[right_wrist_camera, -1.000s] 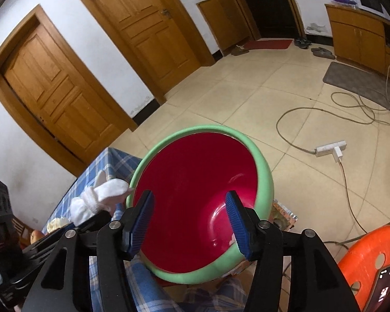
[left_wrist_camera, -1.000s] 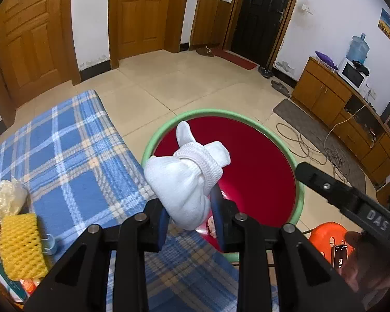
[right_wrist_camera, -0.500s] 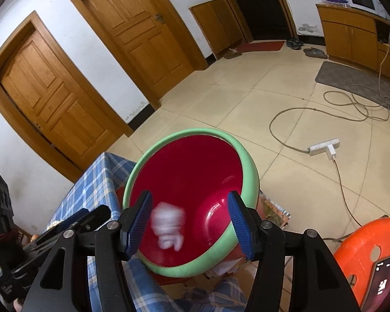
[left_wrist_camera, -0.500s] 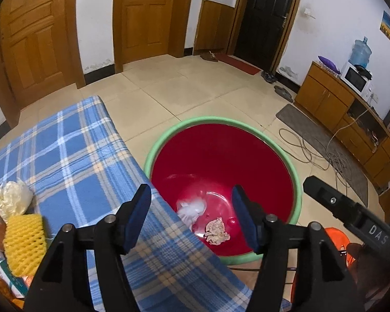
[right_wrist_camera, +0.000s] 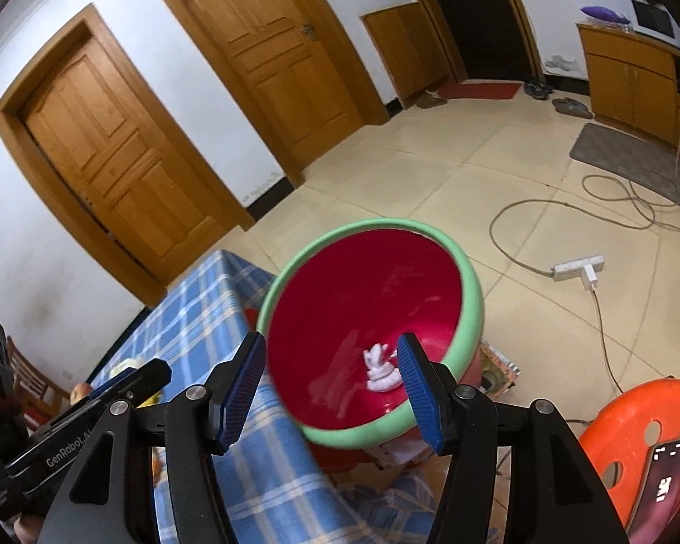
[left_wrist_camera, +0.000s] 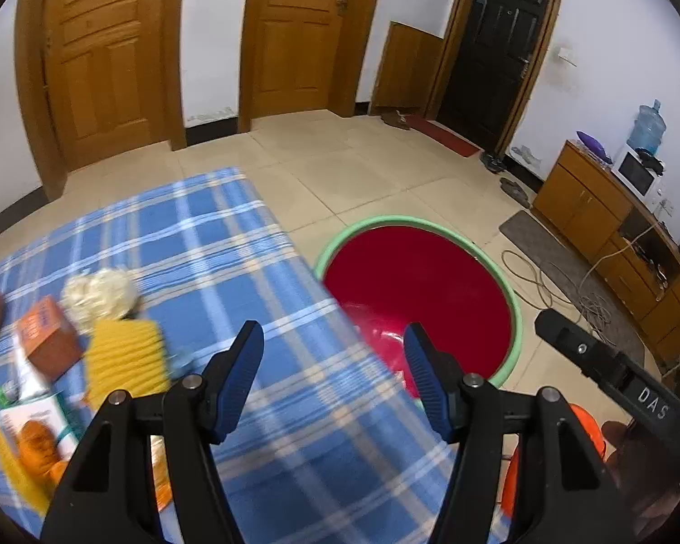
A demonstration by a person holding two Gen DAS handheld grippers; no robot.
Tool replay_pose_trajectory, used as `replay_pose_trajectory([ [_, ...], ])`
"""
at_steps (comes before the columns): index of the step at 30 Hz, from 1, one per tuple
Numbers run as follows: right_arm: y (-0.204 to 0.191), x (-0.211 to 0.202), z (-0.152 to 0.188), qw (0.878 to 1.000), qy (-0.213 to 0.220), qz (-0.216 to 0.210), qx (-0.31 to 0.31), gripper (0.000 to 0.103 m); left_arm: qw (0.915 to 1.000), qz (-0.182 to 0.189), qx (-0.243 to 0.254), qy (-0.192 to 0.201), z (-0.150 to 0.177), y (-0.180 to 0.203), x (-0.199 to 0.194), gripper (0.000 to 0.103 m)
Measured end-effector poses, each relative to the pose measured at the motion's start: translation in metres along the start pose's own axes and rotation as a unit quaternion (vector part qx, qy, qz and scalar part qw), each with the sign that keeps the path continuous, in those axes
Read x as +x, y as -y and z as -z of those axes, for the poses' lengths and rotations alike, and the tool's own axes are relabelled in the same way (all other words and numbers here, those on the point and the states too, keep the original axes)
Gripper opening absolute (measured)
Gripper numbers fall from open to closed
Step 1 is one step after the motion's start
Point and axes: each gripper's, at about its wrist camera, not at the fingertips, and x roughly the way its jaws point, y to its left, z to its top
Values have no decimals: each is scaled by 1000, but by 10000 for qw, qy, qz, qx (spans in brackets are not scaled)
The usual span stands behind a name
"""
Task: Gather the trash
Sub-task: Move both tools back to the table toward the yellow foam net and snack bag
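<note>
On the table, left side: blue plaid cloth (left_wrist_camera: 213, 249) with leftover clutter, seen only in the left wrist view
Clutter, far left: small orange box (left_wrist_camera: 45, 340); a printed packet below it, blurred
Next right: pale crumpled wad (left_wrist_camera: 99, 292), with a yellow foam net sleeve (left_wrist_camera: 124, 358) touching its lower edge
Left gripper (left_wrist_camera: 333, 378): fingers spread wide, nothing between the blue pads, hanging over the table's right edge
Left gripper in the right wrist view: only its black body (right_wrist_camera: 81, 421) shows at lower left, fingers not visible
Basin (left_wrist_camera: 514, 313): red inside, green rim, on the floor just beside the table's right edge
Basin from the left view: table edge hides the near part of the bottom, contents not visible
Basin from the right view: white crumpled trash (right_wrist_camera: 378, 369) lies on the bottom, near the lower right wall
Right gripper (right_wrist_camera: 331, 383): fingers wide, empty, aimed down into the basin; trash sits in the basin beyond the right pad, not touching it
Right gripper in the left view: black body at lower right, fingers out of frame
Far right, right view only: white power strip (right_wrist_camera: 578, 267) with cable on the tile floor; orange stool (right_wrist_camera: 643, 435) with a phone (right_wrist_camera: 666, 480) on it
</note>
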Motion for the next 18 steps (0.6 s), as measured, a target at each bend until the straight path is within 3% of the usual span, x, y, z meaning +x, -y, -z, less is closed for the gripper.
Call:
replay_pose_trajectory([
  [9,-34,-18,21,9991,-94,-330,-258,62,9979,-451,-393,266,21,-43,-56,64],
  [18,-69,-23,44,9957,-288,-690,-543,62,9902,-993,-840,512,47,-94,-103,64],
])
